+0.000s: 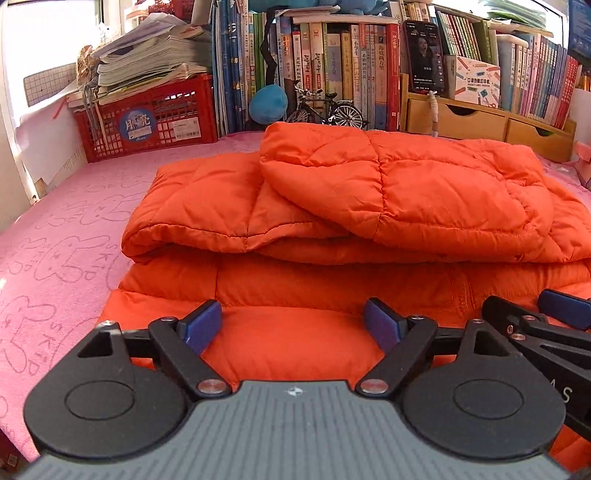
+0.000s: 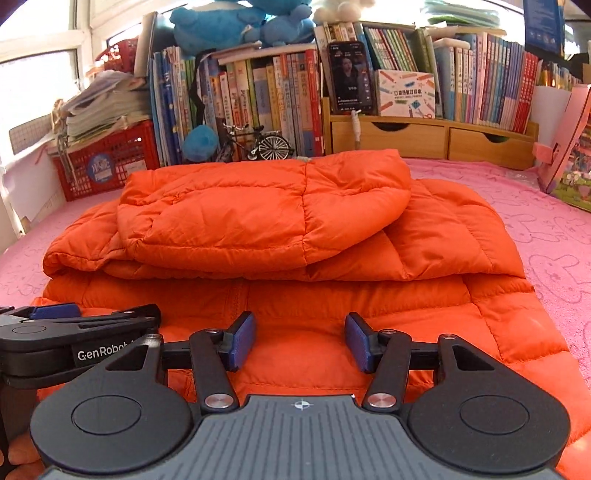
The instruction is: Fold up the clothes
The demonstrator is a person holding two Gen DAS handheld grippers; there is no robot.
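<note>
An orange quilted puffer jacket point(image 1: 369, 192) point(image 2: 258, 210) lies on a pink towel-covered surface point(image 1: 55, 240). Its upper layers are folded over toward me, and the near hem lies flat. My left gripper point(image 1: 291, 321) is over the near hem, its blue pads wide apart with only fabric beneath them. Close on its right, my right gripper point(image 2: 301, 338) is over the same hem, its pads apart at a narrower gap and gripping nothing. Each gripper also shows at the edge of the other's view: the right gripper point(image 1: 554, 317) and the left gripper point(image 2: 55, 314).
Behind the jacket stand a red crate point(image 1: 147, 118) piled with papers, rows of books, a model bicycle point(image 1: 325, 110), a phone point(image 1: 424, 55) on a wooden drawer unit point(image 1: 480, 122), and blue plush toys point(image 2: 221, 26). A pink box point(image 2: 569, 155) leans at the far right.
</note>
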